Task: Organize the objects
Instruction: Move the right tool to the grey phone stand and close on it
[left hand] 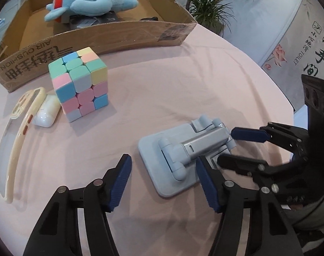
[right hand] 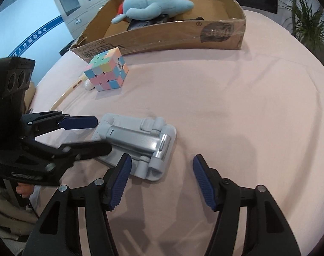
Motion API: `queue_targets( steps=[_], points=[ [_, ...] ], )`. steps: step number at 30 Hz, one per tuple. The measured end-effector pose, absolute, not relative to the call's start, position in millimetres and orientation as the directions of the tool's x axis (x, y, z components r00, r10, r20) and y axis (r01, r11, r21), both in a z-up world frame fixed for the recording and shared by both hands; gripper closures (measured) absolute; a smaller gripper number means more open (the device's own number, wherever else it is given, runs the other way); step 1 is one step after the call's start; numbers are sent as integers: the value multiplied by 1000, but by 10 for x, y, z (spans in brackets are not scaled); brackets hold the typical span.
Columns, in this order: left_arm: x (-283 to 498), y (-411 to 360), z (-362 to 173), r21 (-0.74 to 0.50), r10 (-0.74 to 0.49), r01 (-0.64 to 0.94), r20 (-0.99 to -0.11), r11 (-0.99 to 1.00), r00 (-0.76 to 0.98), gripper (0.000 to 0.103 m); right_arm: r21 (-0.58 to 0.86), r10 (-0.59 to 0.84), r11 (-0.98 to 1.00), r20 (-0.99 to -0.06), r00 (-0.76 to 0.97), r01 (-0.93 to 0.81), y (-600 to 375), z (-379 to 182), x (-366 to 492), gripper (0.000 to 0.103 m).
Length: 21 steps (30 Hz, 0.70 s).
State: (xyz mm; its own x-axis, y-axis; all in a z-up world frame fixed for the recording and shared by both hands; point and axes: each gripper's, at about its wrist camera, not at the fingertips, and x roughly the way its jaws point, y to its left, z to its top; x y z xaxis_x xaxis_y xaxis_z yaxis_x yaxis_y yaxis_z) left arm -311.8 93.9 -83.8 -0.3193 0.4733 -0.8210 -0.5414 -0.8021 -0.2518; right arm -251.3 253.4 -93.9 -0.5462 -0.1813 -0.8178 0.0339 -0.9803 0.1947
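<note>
A folded pale-blue phone stand (left hand: 179,151) lies flat on the pink tablecloth; it also shows in the right wrist view (right hand: 138,147). My left gripper (left hand: 164,180) is open just in front of it, its right finger over the stand's near corner. My right gripper (right hand: 162,179) is open, its left finger beside the stand's near edge. In the left wrist view the right gripper (left hand: 228,147) reaches the stand from the right, jaws apart around its end. A pastel puzzle cube (left hand: 78,85) stands beyond, also in the right wrist view (right hand: 107,72).
A cardboard box (left hand: 110,36) at the back holds a blue plush toy (left hand: 89,2) and dark items. A cream phone case (left hand: 15,140) and a white earbud case (left hand: 46,111) lie left of the cube. Potted plants (left hand: 206,2) stand beyond the table edge.
</note>
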Motion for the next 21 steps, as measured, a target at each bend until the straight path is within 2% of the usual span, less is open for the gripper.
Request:
queue_targets(
  steps=[3, 6, 9, 11, 13, 21],
  points=[
    [-3077, 983, -848, -215, 457, -564, -826, -797, -331, 48, 201, -188, -979, -807, -559, 38, 2453, -921, -2453, 34],
    [-3082, 968, -854, -230, 471, -569, -822, -789, -321, 50, 192, -183, -980, -804, -566, 45, 2377, -937, -2442, 34],
    [-3066, 965, -853, -224, 471, -575, -820, -787, -326, 49, 158, -140, -987, -811, -569, 18, 2391, -948, -2460, 48],
    [-3046, 973, -848, -221, 468, -574, -820, -789, -328, 49, 169, -150, -985, -809, -568, 20, 2417, -943, -2464, 51],
    [-3029, 976, -843, -223, 467, -569, -821, -791, -328, 51, 174, -160, -984, -806, -570, 30, 2411, -938, -2465, 58],
    [-3024, 974, -843, -229, 462, -548, -821, -805, -336, 52, 184, -180, -982, -797, -576, 51, 2404, -949, -2480, 60]
  ],
)
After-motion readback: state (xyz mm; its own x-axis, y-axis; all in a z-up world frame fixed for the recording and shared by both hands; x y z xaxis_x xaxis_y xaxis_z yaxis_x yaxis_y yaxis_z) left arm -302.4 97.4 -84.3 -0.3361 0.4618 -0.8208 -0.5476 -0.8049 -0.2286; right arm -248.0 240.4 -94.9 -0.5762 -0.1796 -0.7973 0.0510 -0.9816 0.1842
